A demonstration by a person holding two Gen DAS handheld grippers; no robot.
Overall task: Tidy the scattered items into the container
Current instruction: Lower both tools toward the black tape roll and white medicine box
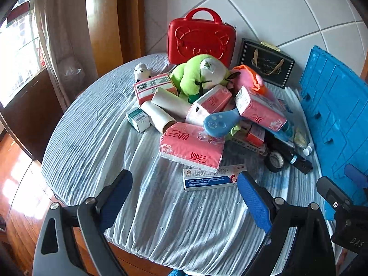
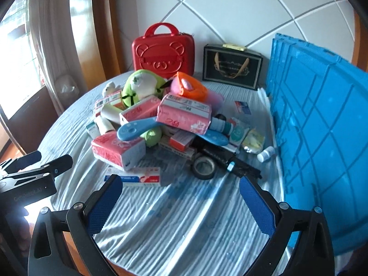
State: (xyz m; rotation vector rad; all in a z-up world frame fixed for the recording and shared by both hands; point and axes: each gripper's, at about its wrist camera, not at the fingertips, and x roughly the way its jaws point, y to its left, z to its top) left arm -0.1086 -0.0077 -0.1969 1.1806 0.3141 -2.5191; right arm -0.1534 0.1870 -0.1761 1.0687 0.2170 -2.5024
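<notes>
left view: left gripper [image 1: 185, 197] spread wide, empty, over the ribbed cloth. flat medicine box [image 1: 212, 178] lies just ahead, long axis crosswise, glossy card. right view: right gripper [image 2: 180, 201] spread, empty; tape roll [image 2: 203, 168] just ahead. pile mid-table, blue crate [image 2: 322, 138] upright on its right, ribbed hard plastic.

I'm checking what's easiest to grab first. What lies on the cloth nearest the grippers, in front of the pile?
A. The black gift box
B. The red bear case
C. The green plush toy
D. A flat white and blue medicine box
D: the flat medicine box lies alone at the pile's near edge, just beyond the open left gripper, ahead of the pink tissue pack.
</notes>
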